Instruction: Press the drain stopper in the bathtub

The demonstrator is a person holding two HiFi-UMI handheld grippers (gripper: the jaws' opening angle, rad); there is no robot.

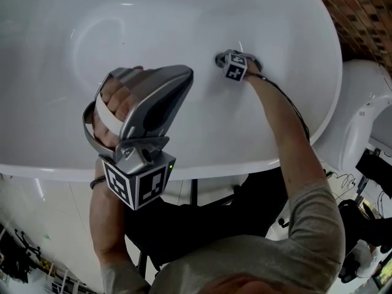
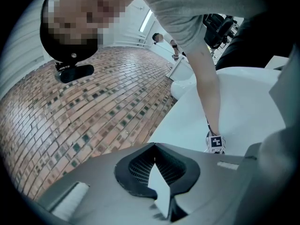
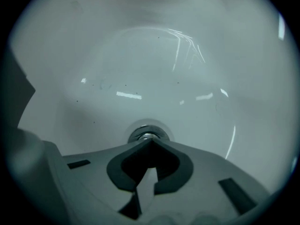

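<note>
Both tongs closed, the right one down at the drain

Head view: I see my right gripper (image 1: pixel 236 67) low inside the white bathtub (image 1: pixel 184 164), its tip at the drain stopper (image 1: pixel 218 59) on the tub floor. My left gripper (image 1: pixel 182 78) is held up above the near rim, well apart from the stopper.

Left gripper view: its jaws are together, tips meeting, with nothing between them. Beyond them I see a brick surface (image 2: pixel 93 111) and my arm (image 2: pixel 208 93) reaching down into the tub.

Right gripper view: the jaws are together and hold nothing. Their joined tips are right at the near edge of the round metal stopper.
</note>
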